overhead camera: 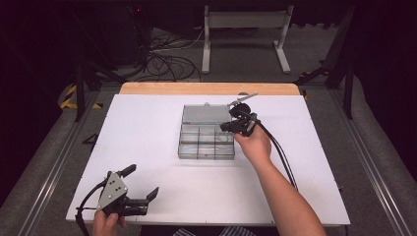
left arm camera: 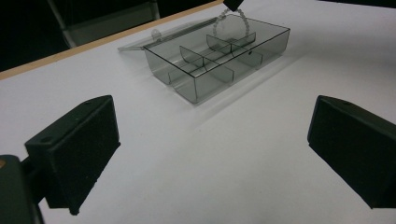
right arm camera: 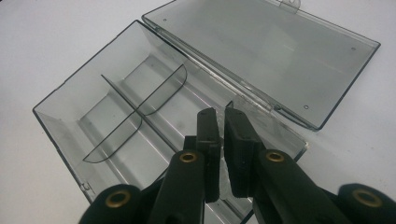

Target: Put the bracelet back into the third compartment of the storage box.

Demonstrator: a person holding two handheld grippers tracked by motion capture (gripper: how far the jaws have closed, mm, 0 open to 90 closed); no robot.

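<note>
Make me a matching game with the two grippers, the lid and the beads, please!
Things:
1. left gripper
2. right gripper
3. lid
4. bead string

States:
A. dangles in a loop over the clear box
B. lies open and flat on the table behind the box
C. jaws wide apart, nothing between them
D. jaws shut, up above the box

Pairs: 1-C, 2-D, 3-B, 4-A
</note>
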